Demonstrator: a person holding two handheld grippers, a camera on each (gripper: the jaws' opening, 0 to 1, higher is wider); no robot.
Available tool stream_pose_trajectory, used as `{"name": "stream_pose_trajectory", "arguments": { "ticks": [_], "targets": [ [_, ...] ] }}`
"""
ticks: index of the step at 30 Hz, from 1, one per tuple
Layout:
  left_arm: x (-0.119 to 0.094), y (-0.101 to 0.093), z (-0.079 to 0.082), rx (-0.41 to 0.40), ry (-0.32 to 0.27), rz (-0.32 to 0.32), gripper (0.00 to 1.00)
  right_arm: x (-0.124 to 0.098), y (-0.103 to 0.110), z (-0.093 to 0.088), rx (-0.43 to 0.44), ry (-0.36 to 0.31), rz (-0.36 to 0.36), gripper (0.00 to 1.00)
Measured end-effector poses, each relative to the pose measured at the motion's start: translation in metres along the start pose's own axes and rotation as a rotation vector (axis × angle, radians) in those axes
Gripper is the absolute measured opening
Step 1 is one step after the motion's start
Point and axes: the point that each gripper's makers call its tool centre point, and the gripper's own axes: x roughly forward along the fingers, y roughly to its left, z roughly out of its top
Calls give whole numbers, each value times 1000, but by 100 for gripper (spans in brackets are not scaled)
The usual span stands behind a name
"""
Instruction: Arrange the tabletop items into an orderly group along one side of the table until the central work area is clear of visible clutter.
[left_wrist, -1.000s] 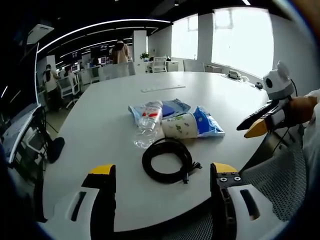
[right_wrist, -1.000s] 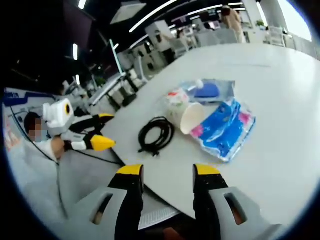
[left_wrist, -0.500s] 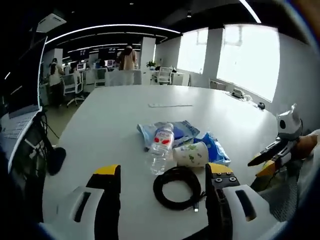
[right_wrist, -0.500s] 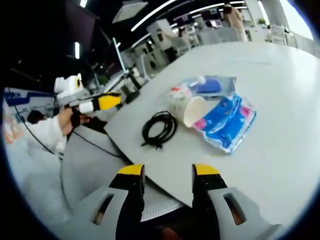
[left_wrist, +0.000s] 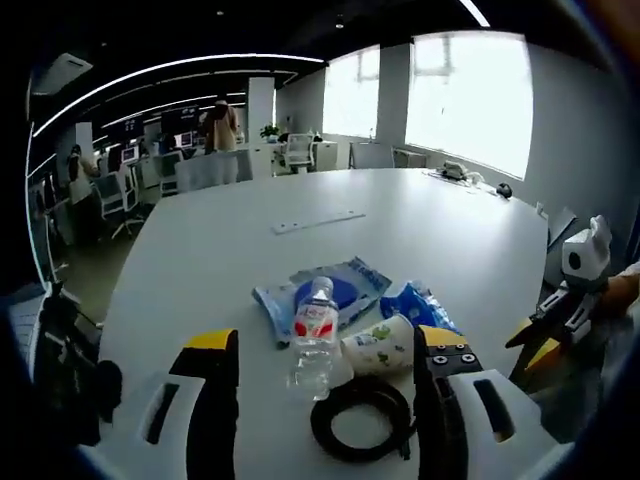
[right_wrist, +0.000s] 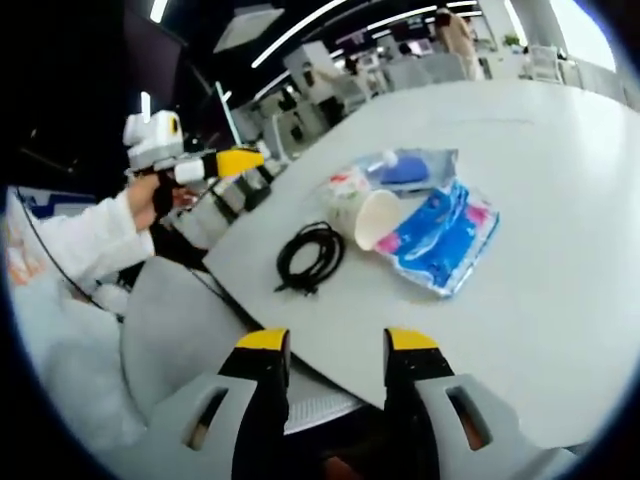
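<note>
On the white bench (left_wrist: 200, 250) the items lie together near its edge: a black cable coil (left_wrist: 362, 432), and just beyond the coil a paper cup (left_wrist: 378, 345) on its side, a clear water bottle (left_wrist: 314, 335) and blue packets (right_wrist: 440, 238). The left gripper (left_wrist: 325, 350) and right gripper (right_wrist: 326, 342) both hover with jaws wide apart, holding nothing.

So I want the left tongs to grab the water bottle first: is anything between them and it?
Partly. The coiled black cable lies between the left tongs and the water bottle, slightly to the right. Both jaws are apart, holding nothing.
</note>
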Motion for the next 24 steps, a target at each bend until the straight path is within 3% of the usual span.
{"name": "stream_pose_trajectory", "arguments": {
  "ticks": [7,18,24],
  "targets": [
    [24,-6,16,38,27,-40,70,-3,-3,-3,17,-2,-8,35],
    [54,-11,41,3,29,-76,69,-14,-5,-3,29,-19,-27,34],
    [69,-14,50,26,43,-88,69,-20,-9,-6,48,-26,-43,34]
  ]
}}
